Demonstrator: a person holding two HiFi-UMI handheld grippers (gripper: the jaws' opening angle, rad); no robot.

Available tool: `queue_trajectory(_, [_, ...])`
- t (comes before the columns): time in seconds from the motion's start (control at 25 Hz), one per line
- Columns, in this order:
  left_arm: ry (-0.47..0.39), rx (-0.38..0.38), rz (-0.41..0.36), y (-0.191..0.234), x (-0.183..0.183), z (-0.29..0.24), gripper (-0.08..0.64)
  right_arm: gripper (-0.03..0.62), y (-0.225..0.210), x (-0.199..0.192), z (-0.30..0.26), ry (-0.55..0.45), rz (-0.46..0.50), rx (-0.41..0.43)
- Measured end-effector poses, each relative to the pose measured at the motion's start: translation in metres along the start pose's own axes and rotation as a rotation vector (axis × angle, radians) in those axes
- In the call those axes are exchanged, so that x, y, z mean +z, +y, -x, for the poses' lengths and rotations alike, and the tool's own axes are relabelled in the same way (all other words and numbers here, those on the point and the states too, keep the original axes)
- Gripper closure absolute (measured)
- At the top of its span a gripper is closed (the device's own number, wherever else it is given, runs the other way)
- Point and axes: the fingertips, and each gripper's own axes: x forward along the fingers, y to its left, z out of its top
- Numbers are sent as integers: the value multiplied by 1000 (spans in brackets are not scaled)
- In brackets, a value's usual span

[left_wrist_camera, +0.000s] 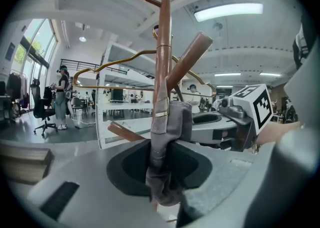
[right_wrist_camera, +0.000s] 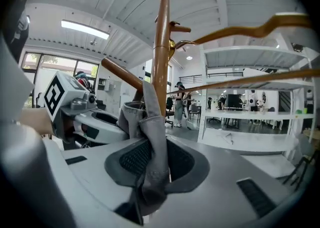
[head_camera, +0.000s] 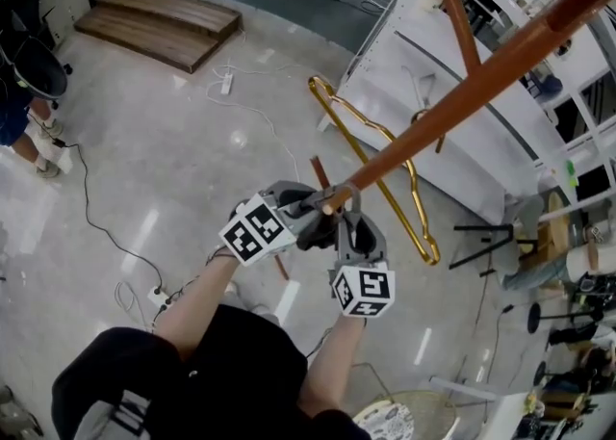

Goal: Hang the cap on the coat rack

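Grey cloth cap (head_camera: 319,230) sits pinched between both claws. Head view: left claw (head_camera: 310,209) and right claw (head_camera: 348,215) meet at the end of a wooden rack (head_camera: 452,91) arm, with a gold hanger (head_camera: 385,154) just beside. The cap looks not hung yet.

Left gripper view: jaws clamped on a fold of the cap (left_wrist_camera: 167,137). Cloth is bunched against the rack trunk (left_wrist_camera: 162,47), with a slanted peg (left_wrist_camera: 189,58) just above.

Right gripper view: jaws likewise closed on the cap (right_wrist_camera: 150,132), which is soft and creased, stitched edge showing.

To do it well, probably spread the opening, slip it over the peg tip and let it settle before releasing. Avoid bumping the hanger.
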Motion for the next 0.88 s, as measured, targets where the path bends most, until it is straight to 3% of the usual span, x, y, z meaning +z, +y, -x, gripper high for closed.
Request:
queue_trajectory(0.12, [4, 52, 22, 7, -3, -3, 485, 517, 0, 0, -5, 1, -25, 11])
queue_trajectory(0.28, [-7, 46, 36, 8, -6, -2, 473, 510, 0, -3, -6, 2, -52, 37])
queue_trajectory(0.48, [0, 24, 65, 19, -11, 5, 392, 414, -10, 5, 0, -30, -68, 98])
queue_trajectory(0.64, [-137, 5, 85, 28, 17, 26, 388, 410, -17, 11, 4, -89, -87, 125])
queue_trajectory(0.88, [-259, -9, 127, 24, 42, 39, 403, 423, 1, 18, 23, -149, -98, 259])
